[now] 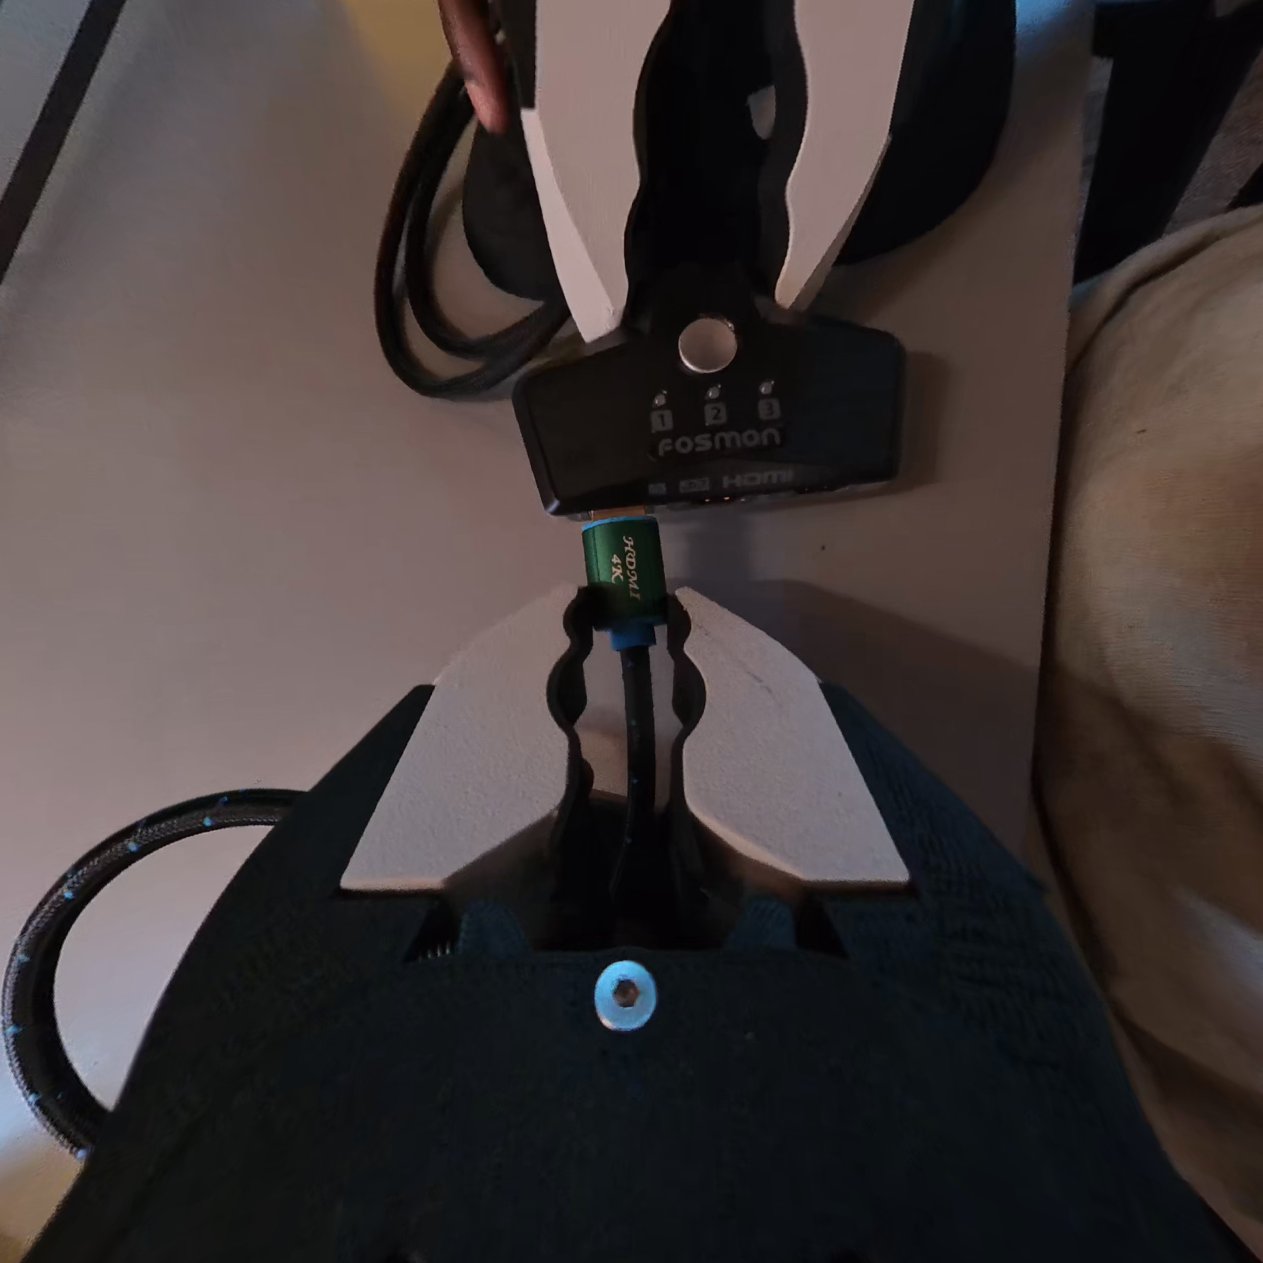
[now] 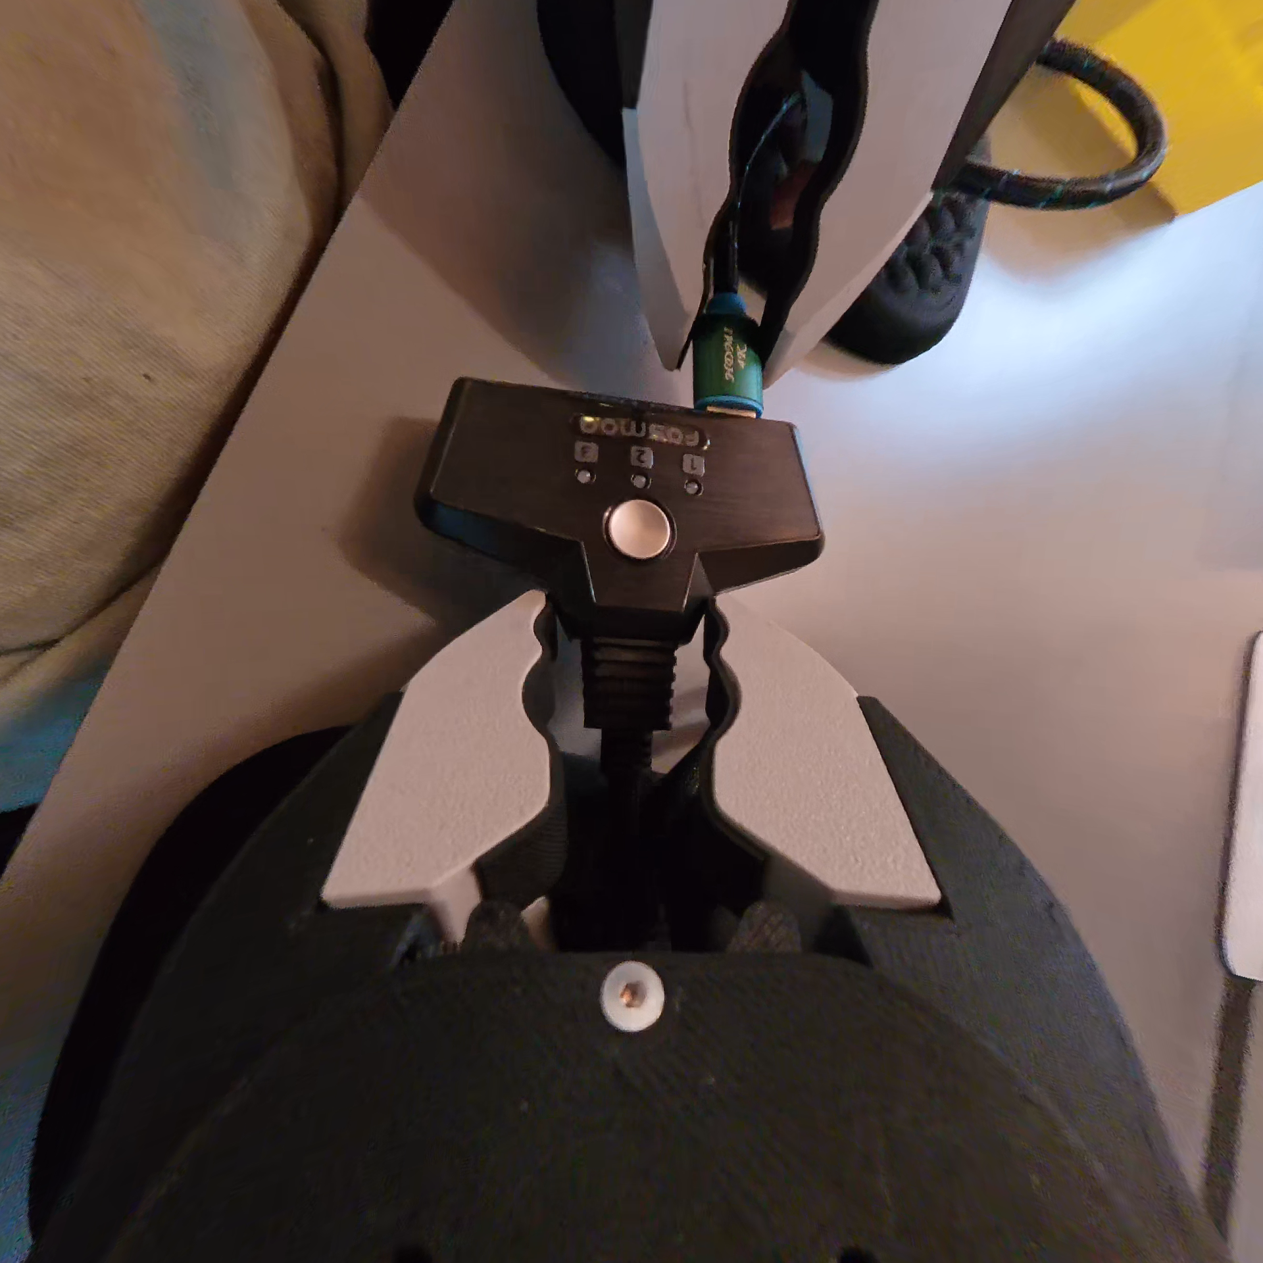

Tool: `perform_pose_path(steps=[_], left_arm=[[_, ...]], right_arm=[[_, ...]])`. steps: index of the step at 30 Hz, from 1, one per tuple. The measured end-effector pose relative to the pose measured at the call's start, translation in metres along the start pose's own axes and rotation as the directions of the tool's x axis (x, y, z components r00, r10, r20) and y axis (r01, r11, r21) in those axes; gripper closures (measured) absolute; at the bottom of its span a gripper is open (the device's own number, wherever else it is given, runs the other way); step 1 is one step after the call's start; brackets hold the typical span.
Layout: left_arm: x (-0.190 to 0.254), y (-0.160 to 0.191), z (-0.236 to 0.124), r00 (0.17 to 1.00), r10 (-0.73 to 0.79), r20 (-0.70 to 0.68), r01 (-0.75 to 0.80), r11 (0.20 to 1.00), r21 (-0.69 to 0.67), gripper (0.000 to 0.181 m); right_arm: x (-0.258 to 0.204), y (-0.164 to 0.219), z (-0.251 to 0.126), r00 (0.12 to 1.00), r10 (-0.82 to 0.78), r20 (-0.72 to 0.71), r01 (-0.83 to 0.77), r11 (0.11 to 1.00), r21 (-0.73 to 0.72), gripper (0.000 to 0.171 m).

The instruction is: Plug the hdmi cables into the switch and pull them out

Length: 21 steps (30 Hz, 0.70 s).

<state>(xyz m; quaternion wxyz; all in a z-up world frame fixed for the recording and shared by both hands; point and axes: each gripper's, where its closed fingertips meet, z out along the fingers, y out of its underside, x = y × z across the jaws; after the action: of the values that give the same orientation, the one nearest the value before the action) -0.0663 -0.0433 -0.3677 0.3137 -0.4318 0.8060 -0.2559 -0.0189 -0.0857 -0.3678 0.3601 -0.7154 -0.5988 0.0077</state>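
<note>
- Your left gripper (image 1: 627, 605) has its fingers closed on the green HDMI plug (image 1: 620, 571), whose metal tip sits at the end port of the switch (image 1: 711, 424).
- Your right gripper (image 2: 629, 615) clamps the switch's narrow neck between its fingers, just above the counter (image 2: 991, 478).
- The plug shell looks rigid and smooth; hold its flat sides, not the braided cable (image 1: 637, 724), which likely flexes.

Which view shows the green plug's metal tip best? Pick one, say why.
The left wrist view: the green plug faces the camera side-on, its metal tip visible at the switch. In the right wrist view the plug sits behind the switch, whose edge hides most of the tip.
</note>
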Motion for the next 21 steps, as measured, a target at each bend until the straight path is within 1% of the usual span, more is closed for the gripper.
perform_pose_path(steps=[3, 5, 6, 7, 9, 13, 16, 17, 18, 20, 21], left_arm=[[-0.003, -0.001, -0.001, 1.0, -0.005, 0.019, 0.004, 1.0, 0.016, 0.161], [-0.003, -0.001, -0.001, 1.0, -0.001, 0.026, 0.001, 1.0, 0.017, 0.161], [-0.004, -0.001, -0.001, 0.999, -0.003, 0.032, 0.002, 1.0, 0.019, 0.161], [-0.005, -0.001, -0.002, 0.999, -0.006, 0.038, 0.005, 1.0, 0.022, 0.161], [-0.006, -0.002, -0.003, 0.999, -0.012, 0.045, 0.011, 1.0, 0.029, 0.161], [-0.002, -0.004, -0.003, 0.999, 0.016, 0.032, -0.017, 0.999, 0.029, 0.161], [-0.004, -0.011, -0.007, 0.999, -0.009, 0.045, 0.005, 0.997, 0.078, 0.161], [-0.005, -0.018, -0.008, 0.999, -0.021, 0.049, 0.015, 0.992, 0.127, 0.161], [-0.004, -0.023, -0.009, 0.999, -0.031, 0.043, 0.025, 0.99, 0.141, 0.162], [-0.008, -0.016, -0.01, 0.998, -0.025, 0.066, 0.021, 0.998, 0.06, 0.161], [-0.011, -0.016, -0.013, 0.996, -0.013, 0.086, 0.009, 0.999, 0.047, 0.161]], right_arm=[[0.001, 0.003, 0.003, 0.999, 0.042, 0.021, -0.042, 0.999, 0.013, 0.127], [0.002, 0.005, 0.007, 0.996, 0.08, 0.03, -0.08, 0.997, 0.001, 0.118], [0.002, 0.004, 0.007, 0.995, 0.091, 0.044, -0.091, 0.996, -0.002, 0.119], [0.0, 0.004, 0.008, 0.995, 0.078, 0.058, -0.078, 0.997, -0.004, 0.125], [0.002, 0.003, 0.008, 0.999, 0.037, 0.02, -0.036, 0.999, -0.008, 0.126], [-0.003, 0.0, 0.006, 0.999, 0.018, 0.03, -0.017, 1.0, -0.012, 0.127], [-0.001, -0.006, 0.0, 0.999, 0.022, 0.036, -0.023, 1.0, 0.018, 0.128], [0.0, -0.01, 0.0, 0.999, 0.031, 0.037, -0.033, 0.999, 0.041, 0.128], [-0.001, -0.017, 0.001, 0.998, 0.039, 0.056, -0.044, 0.996, 0.083, 0.128], [0.002, -0.014, 0.007, 0.997, 0.059, 0.046, -0.061, 0.997, 0.049, 0.128], [0.005, -0.015, 0.008, 0.998, 0.064, 0.028, -0.065, 0.997, 0.044, 0.128]])
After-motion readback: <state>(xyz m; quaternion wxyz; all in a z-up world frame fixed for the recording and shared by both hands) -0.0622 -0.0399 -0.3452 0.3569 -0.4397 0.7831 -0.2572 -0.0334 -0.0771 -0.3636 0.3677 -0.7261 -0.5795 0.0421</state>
